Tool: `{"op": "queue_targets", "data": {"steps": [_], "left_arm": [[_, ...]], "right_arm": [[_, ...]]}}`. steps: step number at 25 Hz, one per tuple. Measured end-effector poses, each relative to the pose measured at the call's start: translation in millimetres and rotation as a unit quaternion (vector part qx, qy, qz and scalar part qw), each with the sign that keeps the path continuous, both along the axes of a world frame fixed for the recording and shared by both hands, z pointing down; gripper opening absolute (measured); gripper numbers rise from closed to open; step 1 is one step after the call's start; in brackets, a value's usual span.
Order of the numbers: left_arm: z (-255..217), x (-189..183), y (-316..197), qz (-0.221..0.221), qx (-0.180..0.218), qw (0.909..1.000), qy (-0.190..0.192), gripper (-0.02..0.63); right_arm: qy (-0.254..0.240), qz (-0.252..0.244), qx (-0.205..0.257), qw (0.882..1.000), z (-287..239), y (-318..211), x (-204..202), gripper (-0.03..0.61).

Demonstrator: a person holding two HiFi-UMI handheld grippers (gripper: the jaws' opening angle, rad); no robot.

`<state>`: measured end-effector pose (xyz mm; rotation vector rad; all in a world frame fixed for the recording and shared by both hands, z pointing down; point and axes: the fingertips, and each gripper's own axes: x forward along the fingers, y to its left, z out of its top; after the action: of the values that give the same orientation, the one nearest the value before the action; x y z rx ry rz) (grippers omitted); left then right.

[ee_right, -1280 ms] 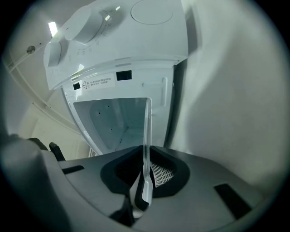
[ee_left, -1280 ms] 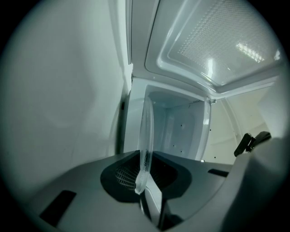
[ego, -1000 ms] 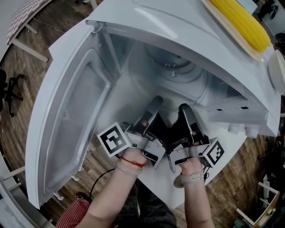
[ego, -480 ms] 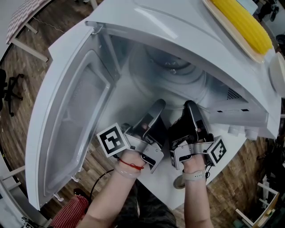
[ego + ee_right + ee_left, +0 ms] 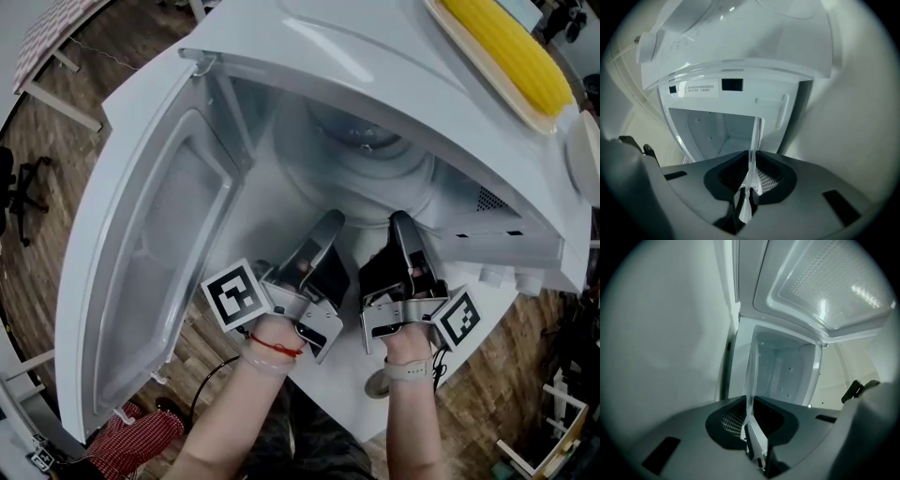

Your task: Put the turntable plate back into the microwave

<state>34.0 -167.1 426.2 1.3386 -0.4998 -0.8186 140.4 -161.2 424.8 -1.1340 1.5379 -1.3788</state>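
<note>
The clear glass turntable plate (image 5: 361,155) lies partly inside the open white microwave (image 5: 375,56), its near rim toward me. My left gripper (image 5: 330,223) and right gripper (image 5: 401,223) sit side by side at the cavity mouth, each shut on that near rim. In the left gripper view the plate's edge (image 5: 751,376) runs thin and upright between the closed jaws of the left gripper (image 5: 749,404), with the cavity (image 5: 785,369) beyond. The right gripper (image 5: 751,164) pinches the glass edge (image 5: 754,136) the same way.
The microwave door (image 5: 155,253) hangs open wide to the left. A yellow object (image 5: 511,47) lies on a wooden tray (image 5: 469,52) on top of the microwave. A red checked cloth (image 5: 131,441) is at the lower left above the wooden floor (image 5: 56,159).
Both grippers have pushed a little forward with the plate, which now reaches deeper into the cavity. The red checked cloth at lower left has shifted.
</note>
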Motion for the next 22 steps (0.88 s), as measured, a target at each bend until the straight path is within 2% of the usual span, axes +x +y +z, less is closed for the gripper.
{"op": "queue_targets", "data": {"steps": [3,6,8,11,22], "left_arm": [[1.7,-0.5,-2.5,0.005,0.003,0.9998,-0.021,0.049],[0.2,0.4,-7.0,0.006,0.008,0.9994,-0.033,0.048],[-0.3,2.8,-9.9,0.009,0.01,0.999,-0.043,0.046],[1.2,7.7,-11.7,0.019,0.01,0.9981,-0.057,0.044],[-0.5,9.2,-13.1,0.021,0.014,0.9977,-0.062,0.044]], "right_arm": [[0.054,-0.02,-0.006,0.998,-0.2,3.2,-3.2,0.051],[0.122,-0.045,-0.001,0.991,-6.4,5.3,-7.7,0.054],[0.181,-0.066,0.007,0.981,-10.6,7.4,-12.6,0.058],[0.266,-0.1,0.028,0.958,-15.7,8.8,-23.9,0.058],[0.368,-0.167,0.056,0.913,-12.4,12.0,-53.5,0.058]]}}
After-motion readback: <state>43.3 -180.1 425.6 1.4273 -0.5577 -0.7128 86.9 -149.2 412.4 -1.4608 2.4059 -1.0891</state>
